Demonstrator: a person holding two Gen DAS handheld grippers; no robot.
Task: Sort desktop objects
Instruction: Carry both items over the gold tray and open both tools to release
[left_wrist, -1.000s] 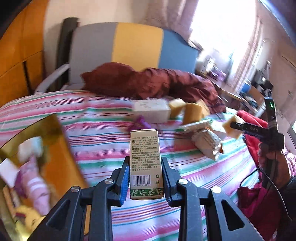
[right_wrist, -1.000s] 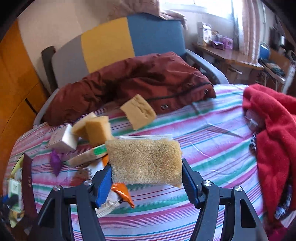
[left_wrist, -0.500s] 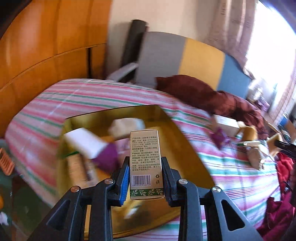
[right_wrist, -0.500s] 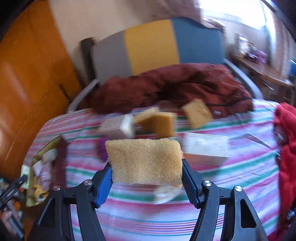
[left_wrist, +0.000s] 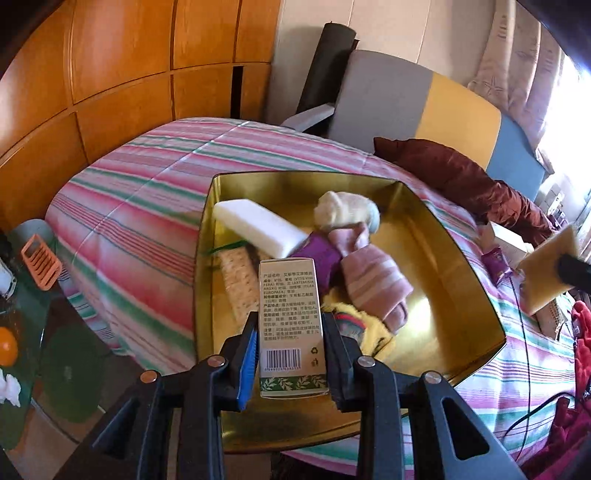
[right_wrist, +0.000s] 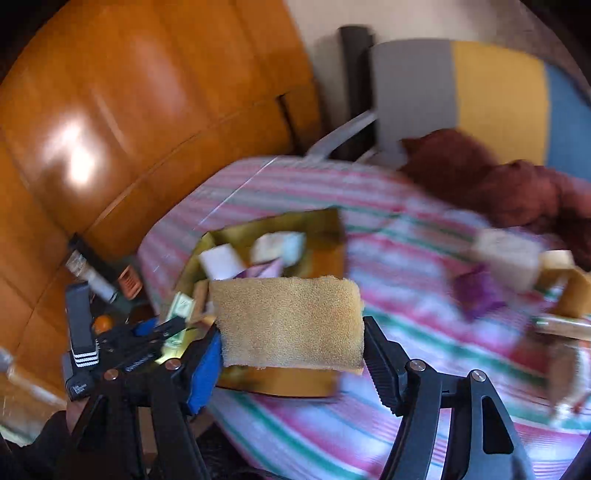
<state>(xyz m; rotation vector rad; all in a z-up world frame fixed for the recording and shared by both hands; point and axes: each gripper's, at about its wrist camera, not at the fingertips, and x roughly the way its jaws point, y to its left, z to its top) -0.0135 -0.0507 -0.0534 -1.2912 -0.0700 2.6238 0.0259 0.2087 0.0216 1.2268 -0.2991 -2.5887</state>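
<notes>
Under you lies the striped bedspread (left_wrist: 140, 206), and on it sits the gold tray (left_wrist: 454, 258), holding a white block (left_wrist: 258, 227), a pink striped cloth (left_wrist: 373, 280) and a yellow cloth (left_wrist: 373, 332). Your right gripper (right_wrist: 291, 354) is clamped on the tan sponge (right_wrist: 288, 325), near the tray's edge. Your left gripper (left_wrist: 290, 363) pinches the small carton (left_wrist: 290, 325) upright above the tray's near side.

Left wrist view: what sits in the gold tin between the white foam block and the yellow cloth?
A purple packet and a pink striped sock lie between the white foam block and the yellow cloth, inside the gold tin; left wrist view.
</notes>
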